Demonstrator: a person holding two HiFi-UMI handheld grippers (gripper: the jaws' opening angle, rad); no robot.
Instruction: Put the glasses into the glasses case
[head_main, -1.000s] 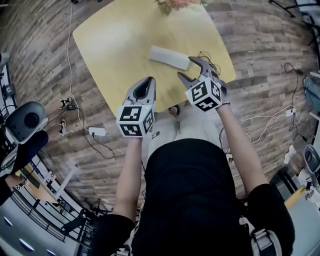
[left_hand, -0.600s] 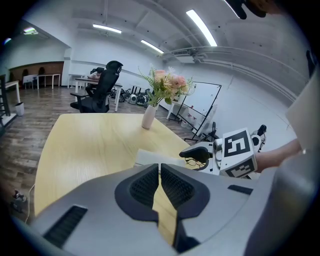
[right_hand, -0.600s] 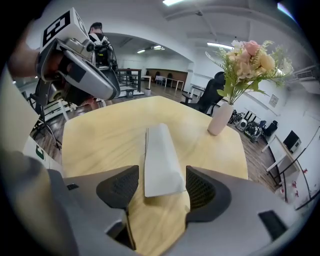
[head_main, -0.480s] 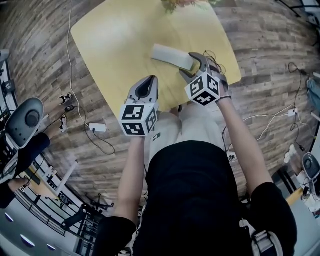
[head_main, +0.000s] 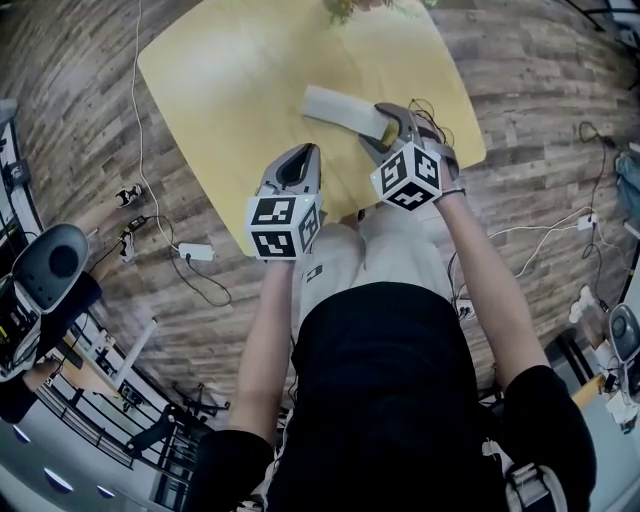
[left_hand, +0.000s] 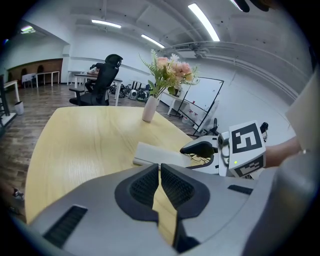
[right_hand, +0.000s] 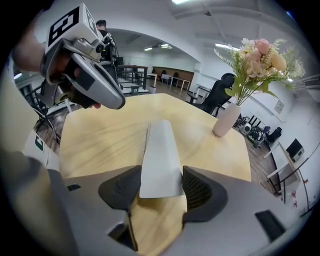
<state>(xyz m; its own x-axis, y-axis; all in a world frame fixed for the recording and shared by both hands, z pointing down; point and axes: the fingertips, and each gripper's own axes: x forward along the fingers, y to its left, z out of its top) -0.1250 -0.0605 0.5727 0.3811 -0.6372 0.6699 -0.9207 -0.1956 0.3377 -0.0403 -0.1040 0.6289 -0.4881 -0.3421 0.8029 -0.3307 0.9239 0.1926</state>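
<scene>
Though the right tool had just been closing, it sat wide round the stiff-looking glasses case at its near end; the left tool was shut, empty.

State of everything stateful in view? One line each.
glasses case: closed, flat on the table.
glasses: on the table, outside the case; folded or not unclear.
left gripper: shut, empty.
right gripper: open, jaws have just been closing round the case's near end.
vase: upright, flowers in it.
</scene>
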